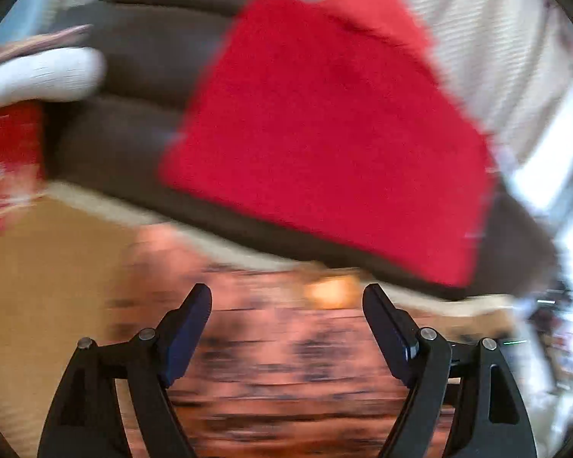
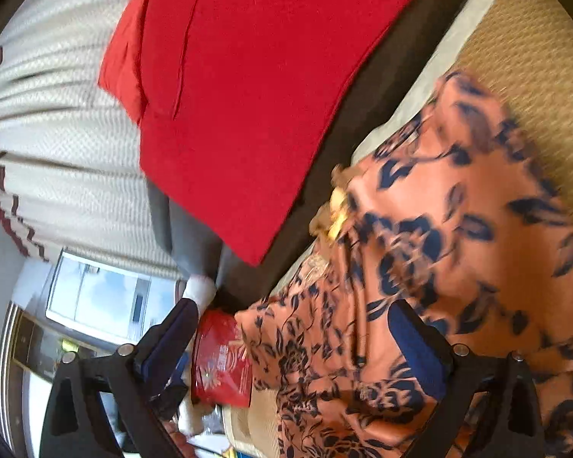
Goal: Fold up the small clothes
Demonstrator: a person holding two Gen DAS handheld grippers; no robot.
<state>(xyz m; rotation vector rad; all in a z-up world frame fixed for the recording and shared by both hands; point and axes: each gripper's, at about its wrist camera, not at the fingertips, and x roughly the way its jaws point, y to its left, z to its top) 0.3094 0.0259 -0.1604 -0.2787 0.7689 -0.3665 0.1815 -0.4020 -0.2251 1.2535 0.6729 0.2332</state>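
An orange garment with a dark blue flower print lies on a tan woven mat. In the left wrist view it shows blurred just beyond the fingers. My left gripper is open and empty, just above the garment's near part. My right gripper is open with the garment between and under its fingers, not clamped. A small yellow trim piece sits at the garment's edge.
A red cloth lies on a dark brown cushion, also in the right wrist view. A white curtain hangs behind, with a window beside it. A red packet lies near the right gripper's left finger.
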